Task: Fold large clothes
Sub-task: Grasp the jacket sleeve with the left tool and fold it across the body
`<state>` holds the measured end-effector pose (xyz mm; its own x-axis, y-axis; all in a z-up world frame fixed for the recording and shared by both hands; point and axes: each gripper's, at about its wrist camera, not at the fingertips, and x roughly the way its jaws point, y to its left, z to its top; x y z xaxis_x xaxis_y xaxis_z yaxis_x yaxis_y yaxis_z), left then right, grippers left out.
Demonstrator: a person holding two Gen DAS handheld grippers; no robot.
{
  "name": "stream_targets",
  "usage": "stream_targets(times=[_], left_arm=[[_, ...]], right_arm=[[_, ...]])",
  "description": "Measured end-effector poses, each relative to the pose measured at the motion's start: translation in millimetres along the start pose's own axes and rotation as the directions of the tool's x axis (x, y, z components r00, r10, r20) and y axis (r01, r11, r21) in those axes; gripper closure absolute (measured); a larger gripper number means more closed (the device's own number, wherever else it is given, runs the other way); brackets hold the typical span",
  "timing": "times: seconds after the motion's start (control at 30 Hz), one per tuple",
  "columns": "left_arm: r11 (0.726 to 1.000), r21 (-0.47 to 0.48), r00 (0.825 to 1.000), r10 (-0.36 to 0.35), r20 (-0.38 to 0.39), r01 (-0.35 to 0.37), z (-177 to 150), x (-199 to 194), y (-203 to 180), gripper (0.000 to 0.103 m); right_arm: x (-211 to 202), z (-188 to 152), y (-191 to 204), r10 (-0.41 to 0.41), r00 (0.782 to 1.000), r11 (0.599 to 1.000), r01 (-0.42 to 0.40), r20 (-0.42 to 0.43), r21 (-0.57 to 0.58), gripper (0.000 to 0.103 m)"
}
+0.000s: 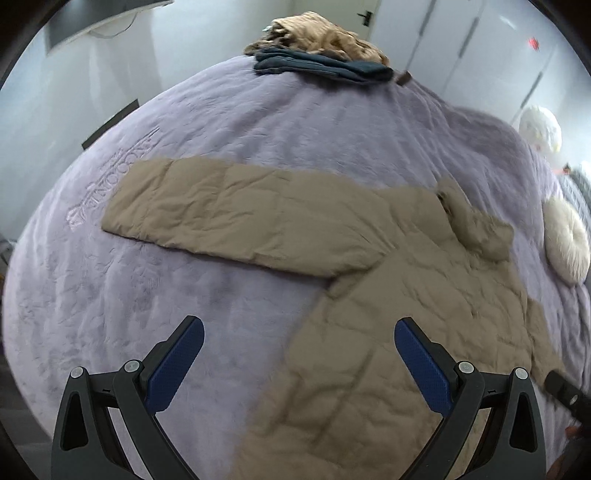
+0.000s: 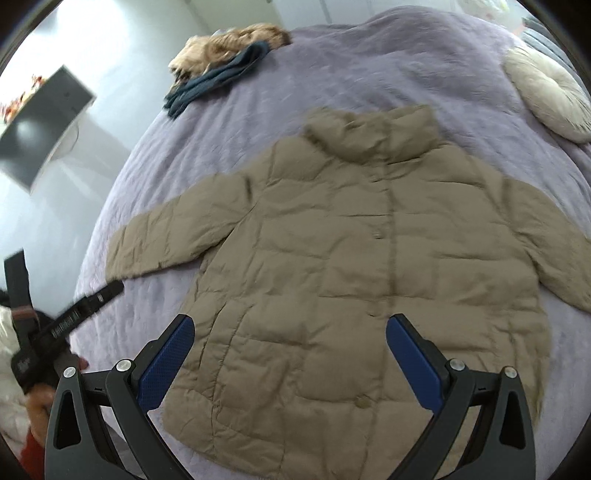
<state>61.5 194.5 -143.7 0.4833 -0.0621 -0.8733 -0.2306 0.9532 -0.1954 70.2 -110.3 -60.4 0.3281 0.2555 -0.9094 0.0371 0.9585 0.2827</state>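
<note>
A tan quilted jacket [image 2: 351, 266] lies spread flat, front side up, on a lilac plush bedspread [image 2: 332, 74]. Its hooded collar [image 2: 373, 136] points away from me and both sleeves stretch outward. In the left wrist view the jacket's left sleeve [image 1: 236, 221] runs across the bedspread toward the left. My left gripper [image 1: 299, 332] hovers open above the jacket's side edge, holding nothing. My right gripper [image 2: 290, 330] hovers open over the lower front of the jacket, empty. The left gripper [image 2: 92, 299] also shows at the left of the right wrist view, near the sleeve cuff.
A folded dark blue garment [image 1: 321, 66] and a crumpled brown one [image 1: 325, 33] sit at the far end of the bed. A round cream cushion [image 1: 565, 243] lies at the right. White closet doors [image 1: 461, 37] stand behind. A dark desk [image 2: 44, 122] is left of the bed.
</note>
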Motion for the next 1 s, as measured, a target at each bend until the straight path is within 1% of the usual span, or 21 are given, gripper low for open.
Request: stream_targets(times=[0.1,0.17,0.2,0.3,0.33,0.4,0.43,0.47,0.5,0.57,0.7,0.77,0.87,0.9,0.93,0.97,1.0], left_arm=[[0.996,-0.080,1.000,-0.027,0.002,0.027,9.9,22.2,30.3,0.000],[0.993,-0.122,1.000,-0.006,-0.005,0.005,16.6,41.2,48.3,0.000],[0.991,-0.136,1.000,-0.008,-0.008,0.007,19.7,49.9,54.9,0.000],[0.983,-0.181,0.999,-0.041,-0.009,0.038,29.2,76.7,74.0,0.000],[0.977,-0.201,0.998,-0.066,-0.005,0.064,33.3,86.4,81.0,0.000],[0.959,-0.260,0.993,-0.116,0.010,0.115,40.6,103.4,96.5,0.000],[0.946,-0.296,0.991,-0.134,0.021,0.134,44.6,112.6,106.0,0.000],[0.935,-0.322,0.989,-0.145,0.027,0.146,46.9,119.4,112.8,0.000],[0.921,-0.356,0.987,-0.158,0.030,0.158,49.8,129.0,121.4,0.000],[0.900,-0.403,0.986,-0.167,0.032,0.165,53.3,142.6,135.1,0.000],[0.852,-0.480,0.978,-0.199,0.068,0.207,65.2,165.8,156.1,0.000],[0.835,-0.506,0.976,-0.197,0.089,0.215,74.4,173.8,162.6,0.000],[0.825,-0.522,0.977,-0.176,0.124,0.215,86.5,180.7,166.6,0.001],[0.828,-0.524,0.979,-0.151,0.134,0.200,91.7,182.4,166.6,0.009],[0.832,-0.522,0.982,-0.131,0.139,0.185,95.2,182.9,166.2,0.022],[0.843,-0.511,0.984,-0.116,0.135,0.170,101.2,185.4,165.5,0.052],[0.848,-0.500,0.984,-0.125,0.129,0.174,106.2,189.2,168.3,0.076]], right_arm=[[29.8,4.8,17.4,-0.012,0.999,0.999,0.009,-0.051,-0.052,0.000],[50.1,9.0,29.0,-0.023,0.997,0.996,0.016,-0.079,-0.085,0.000],[59.7,11.0,33.7,-0.029,0.996,0.995,0.021,-0.084,-0.094,0.000],[85.4,17.5,42.8,-0.010,0.993,0.997,0.001,-0.118,-0.079,0.000],[94.1,21.2,46.2,0.002,0.993,0.998,-0.010,-0.119,-0.067,0.002],[106.1,25.3,52.0,0.031,0.993,0.998,-0.037,-0.116,-0.053,0.020],[115.2,28.0,55.1,0.048,0.991,0.998,-0.054,-0.126,-0.044,0.047],[123.0,29.8,56.1,0.059,0.988,0.997,-0.065,-0.142,-0.033,0.079],[131.3,31.6,57.0,0.071,0.986,0.997,-0.074,-0.150,-0.010,0.090],[144.9,35.4,59.1,0.105,0.983,0.995,-0.104,-0.151,0.014,0.092],[165.9,45.9,67.5,0.116,0.985,0.993,-0.117,-0.129,0.005,0.092],[176.9,53.7,68.5,0.124,0.984,0.992,-0.122,-0.125,0.022,0.092],[191.1,62.7,71.6,0.150,0.983,0.989,-0.147,-0.109,0.036,0.092],[196.7,64.9,72.6,0.161,0.981,0.987,-0.158,-0.107,0.036,0.092],[201.7,66.0,74.3,0.171,0.979,0.985,-0.168,-0.107,0.035,0.092],[207.4,66.7,75.8,0.178,0.978,0.984,-0.175,-0.109,0.036,0.092],[213.6,66.9,77.0,0.184,0.976,0.983,-0.180,-0.116,0.041,0.092]])
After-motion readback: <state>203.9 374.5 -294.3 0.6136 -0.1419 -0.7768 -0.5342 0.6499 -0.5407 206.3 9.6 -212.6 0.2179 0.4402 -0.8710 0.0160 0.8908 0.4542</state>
